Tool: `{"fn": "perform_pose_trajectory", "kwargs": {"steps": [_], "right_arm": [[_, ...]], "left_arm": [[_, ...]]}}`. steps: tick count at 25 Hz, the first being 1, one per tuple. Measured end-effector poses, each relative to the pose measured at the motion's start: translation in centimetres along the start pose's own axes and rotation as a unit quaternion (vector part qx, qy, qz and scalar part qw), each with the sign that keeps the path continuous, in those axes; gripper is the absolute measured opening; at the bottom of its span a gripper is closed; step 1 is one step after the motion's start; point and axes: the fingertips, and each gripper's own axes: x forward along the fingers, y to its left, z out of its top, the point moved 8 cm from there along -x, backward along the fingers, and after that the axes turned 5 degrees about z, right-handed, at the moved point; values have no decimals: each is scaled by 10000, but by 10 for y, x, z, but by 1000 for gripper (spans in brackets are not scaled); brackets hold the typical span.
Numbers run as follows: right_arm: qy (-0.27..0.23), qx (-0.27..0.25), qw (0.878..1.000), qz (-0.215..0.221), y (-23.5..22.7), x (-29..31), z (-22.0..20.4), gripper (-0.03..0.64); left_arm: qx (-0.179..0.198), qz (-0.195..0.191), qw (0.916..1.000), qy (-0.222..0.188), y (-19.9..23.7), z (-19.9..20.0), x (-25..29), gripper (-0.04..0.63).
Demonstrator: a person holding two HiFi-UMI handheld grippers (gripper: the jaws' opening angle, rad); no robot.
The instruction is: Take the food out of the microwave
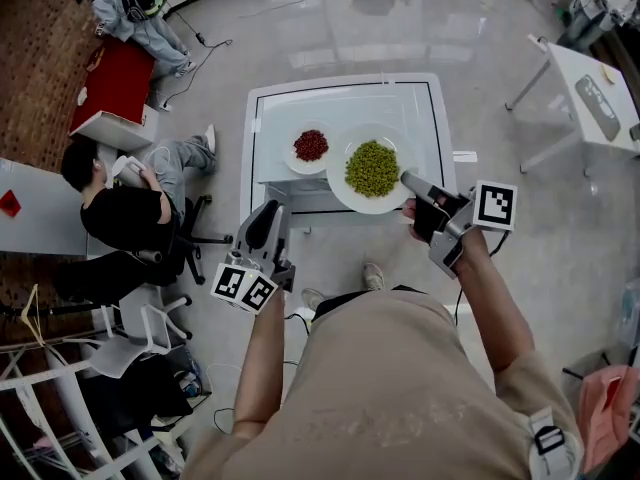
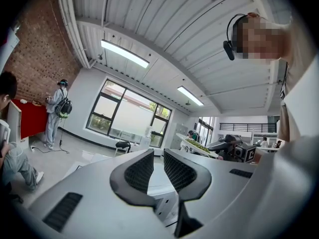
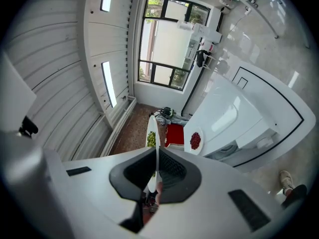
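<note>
Right tool [image 1: 408,180] closed on rim of large white plate [image 1: 372,207], rim pinched between pads. Plate carries heap of green beans [image 1: 371,168], held level over front right part of white table [image 1: 400,98], lifted clear of top. Small plate [image 1: 297,162] of red beans [image 1: 311,145] sits on table, just left of large plate. Left tool [image 1: 262,224] at table's front edge, jaws slightly apart, nothing between.
</note>
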Motion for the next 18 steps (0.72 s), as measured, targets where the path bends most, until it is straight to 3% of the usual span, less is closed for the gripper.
{"fn": "perform_pose_trajectory", "kwargs": {"steps": [18], "right_arm": [[-1141, -347, 9912, -573, -2, -113, 34, 17]], "left_arm": [[76, -658, 9969, 413, -25, -20, 48, 52]]}}
